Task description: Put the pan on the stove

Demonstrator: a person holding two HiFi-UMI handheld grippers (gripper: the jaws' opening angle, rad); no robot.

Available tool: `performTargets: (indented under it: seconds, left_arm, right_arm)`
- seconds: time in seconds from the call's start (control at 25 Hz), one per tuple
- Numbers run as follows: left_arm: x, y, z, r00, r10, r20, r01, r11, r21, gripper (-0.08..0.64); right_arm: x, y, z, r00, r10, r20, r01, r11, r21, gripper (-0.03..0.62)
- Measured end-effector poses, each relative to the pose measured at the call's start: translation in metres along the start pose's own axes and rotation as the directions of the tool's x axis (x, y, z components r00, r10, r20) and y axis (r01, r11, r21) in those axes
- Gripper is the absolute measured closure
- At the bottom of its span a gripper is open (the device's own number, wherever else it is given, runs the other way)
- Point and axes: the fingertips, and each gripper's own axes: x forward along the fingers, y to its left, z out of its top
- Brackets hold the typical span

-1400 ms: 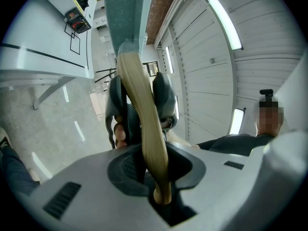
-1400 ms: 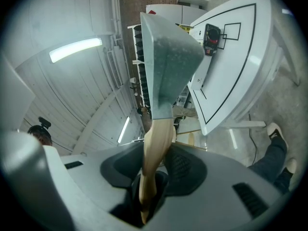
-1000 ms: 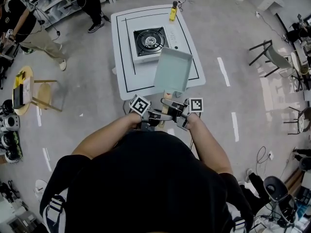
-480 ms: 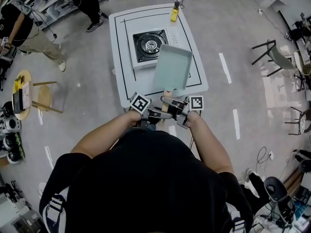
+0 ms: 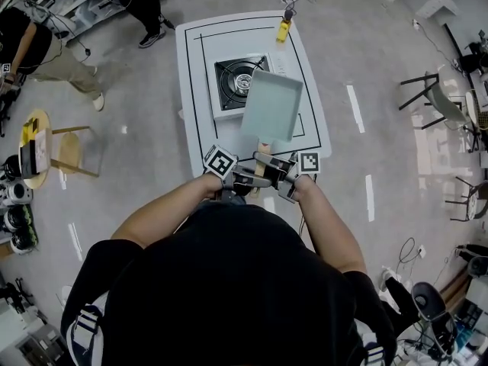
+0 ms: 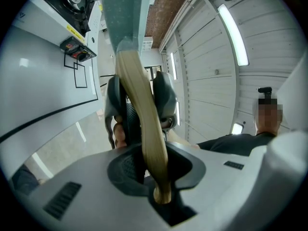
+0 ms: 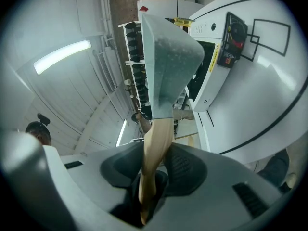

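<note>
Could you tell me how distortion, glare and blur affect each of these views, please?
Head view: fisheye bends the floor edges, evenly lit, pan sharp. Left gripper view: strong barrel distortion, a bright ceiling light, the near handle soft. Right gripper view: curved table lines, black vignette corners.

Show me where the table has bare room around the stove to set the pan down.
The table is bare in the strip left of the stove, in the near band between stove and table edge, and beyond the stove up to the yellow object. The right side is crowded: the held pan hangs over it.
</note>
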Motion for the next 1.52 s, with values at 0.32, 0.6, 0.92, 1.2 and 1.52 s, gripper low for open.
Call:
performTargets:
  seconds: [0.32, 0.6, 0.92, 1.2, 1.52]
  left_arm:
    - [-0.02, 0.007, 0.033, 0.999, -0.026, 0.037, 0.027, 0.999, -0.04, 0.475]
    - [-0.038, 0.008, 0.059, 0.999, -0.018, 0.045, 0.018, 1.0, 0.006, 0.476]
    - [-0.049, 0.009, 0.077, 0.996, 0.002, 0.088, -0.003, 1.0, 0.011, 0.474]
    - [-0.05, 0.008, 0.102, 0.984, 0.047, 0.173, -0.057, 0.997, 0.053, 0.474]
    - [-0.043, 0.014, 0.14, 0.958, 0.082, 0.276, -0.102, 0.993, 0.056, 0.472]
  right_arm:
    - [0.021, -0.009, 0.035, 1.0, -0.018, -0.022, 0.019, 1.0, 0.001, 0.463]
    - [0.039, -0.007, 0.057, 0.999, -0.024, -0.044, 0.024, 1.0, -0.002, 0.463]
    - [0.056, -0.006, 0.071, 0.994, -0.014, -0.109, 0.013, 1.0, -0.013, 0.463]
    - [0.064, -0.001, 0.086, 0.978, 0.005, -0.21, -0.008, 1.0, -0.014, 0.463]
    - [0.06, 0.003, 0.113, 0.948, 0.038, -0.317, -0.041, 0.999, -0.003, 0.463]
